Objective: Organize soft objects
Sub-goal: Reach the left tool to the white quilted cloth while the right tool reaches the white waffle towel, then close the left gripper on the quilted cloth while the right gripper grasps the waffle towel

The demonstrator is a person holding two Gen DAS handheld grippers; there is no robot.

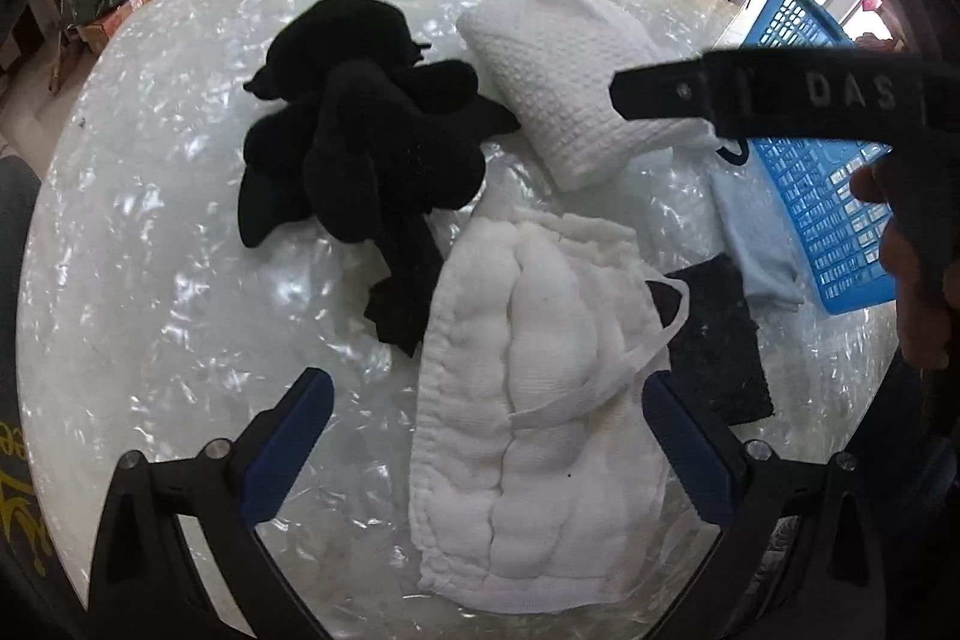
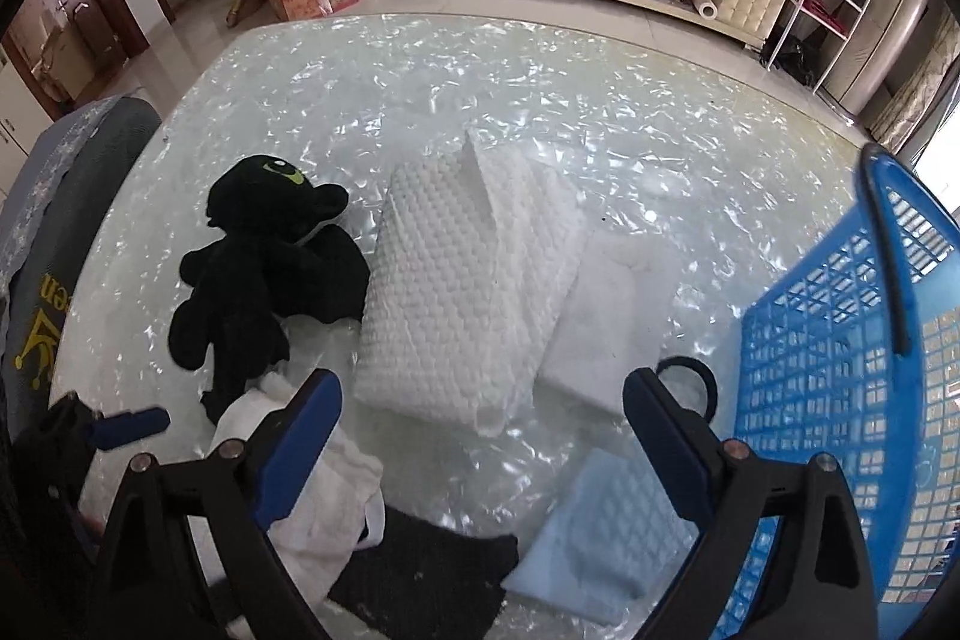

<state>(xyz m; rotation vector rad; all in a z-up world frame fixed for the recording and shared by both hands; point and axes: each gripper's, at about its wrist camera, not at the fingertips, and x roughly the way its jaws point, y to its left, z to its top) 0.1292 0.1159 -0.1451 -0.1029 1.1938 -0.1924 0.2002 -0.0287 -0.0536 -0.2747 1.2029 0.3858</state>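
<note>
Your left claw [image 1: 486,436] hangs with its blue-padded fingers [image 1: 288,448] spread wide apart and nothing clamped; the crumpled white quilted cotton cloth [image 1: 534,412] lies on the pearly white surface [image 1: 150,250] between and below them, not pressed by either pad. Going left to right in the left wrist view, you have the black plush toy [image 1: 360,142] sprawled at the left of the pile, its lower edge lapping over the white cloth's upper left corner; then the white waffle-textured pillow [image 1: 570,82] just beside the toy's right side; then a dark grey felt square [image 1: 714,334] lying flat by the cloth's right edge, with a folded pale blue cloth [image 1: 756,244] next to it, against the blue plastic lattice basket [image 1: 822,220] at the surface's right edge. Your right claw [image 2: 480,436] likewise stands wide apart and grips nothing, pointing steeply down above the near end of the pillow [image 2: 456,292]. In its view the plush toy [image 2: 264,268] sits at left, the pillow in the middle on a flat white pad [image 2: 606,328], a black hair tie [image 2: 690,370] just right of that pad, and the basket [image 2: 840,370] rises at far right.
</note>
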